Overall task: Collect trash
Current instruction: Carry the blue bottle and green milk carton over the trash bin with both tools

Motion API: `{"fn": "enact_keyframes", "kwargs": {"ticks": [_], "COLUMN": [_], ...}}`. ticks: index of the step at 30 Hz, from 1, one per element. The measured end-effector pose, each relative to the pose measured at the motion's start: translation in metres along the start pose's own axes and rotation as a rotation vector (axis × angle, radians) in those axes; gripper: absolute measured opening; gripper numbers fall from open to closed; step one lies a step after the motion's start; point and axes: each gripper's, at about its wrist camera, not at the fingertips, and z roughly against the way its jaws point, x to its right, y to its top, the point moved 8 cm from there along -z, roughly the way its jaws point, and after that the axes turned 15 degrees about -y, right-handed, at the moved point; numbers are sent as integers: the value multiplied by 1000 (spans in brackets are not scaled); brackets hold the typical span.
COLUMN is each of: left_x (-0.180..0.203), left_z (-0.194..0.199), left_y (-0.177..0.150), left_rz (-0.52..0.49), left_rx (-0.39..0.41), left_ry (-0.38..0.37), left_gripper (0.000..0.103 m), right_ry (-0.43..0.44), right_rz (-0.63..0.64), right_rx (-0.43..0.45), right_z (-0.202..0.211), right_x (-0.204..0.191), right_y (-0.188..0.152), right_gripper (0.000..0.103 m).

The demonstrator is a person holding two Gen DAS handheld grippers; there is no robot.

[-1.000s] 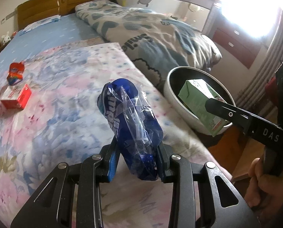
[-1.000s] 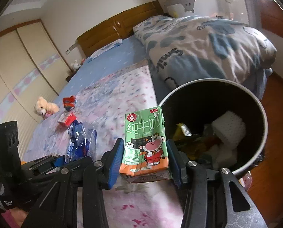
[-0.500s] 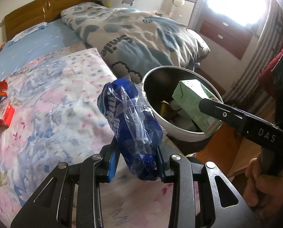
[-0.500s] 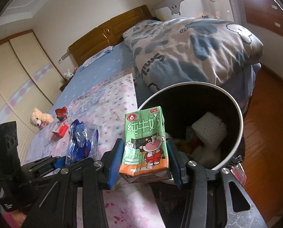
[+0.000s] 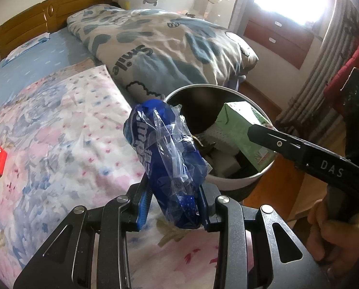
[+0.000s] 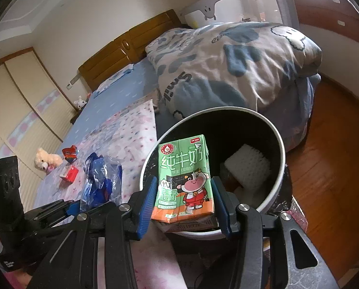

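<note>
Bedside bin [image 6: 279, 144], foam block [image 6: 247, 171] inside

A crumpled blue plastic wrapper [image 5: 166, 154] with white lettering and a clear film stands upright, clamped at its lower end, above the bed's edge just beside the bin. A green milk carton [image 6: 184, 177] with a cartoon cow in red and an orange base stands upright, pinched at its sides, over the mouth of the round white trash bin [image 6: 279, 187]. The bin has a dark inside and holds white foam pieces [image 6: 248, 168]. A red box [image 6: 69, 174] and a red packet [image 6: 69, 153] lie on the bed, well apart from the bin.
</note>
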Motion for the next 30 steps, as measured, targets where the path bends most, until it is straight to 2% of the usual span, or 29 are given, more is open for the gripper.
{"fn": "enact_keyframes", "kwargs": {"ticks": [30], "left_x": [22], "left_z": [-37], "left_y": [36], "left_rz": [-64], "left_rx": [-31], "left_ry": [0], "left_gripper": [31], "right_ry": [-27], "right_rz": [-38], "right_rx": [-1], "right_z": [-17], "right_x": [29], "right_y": [23], "right_gripper": [46]}}
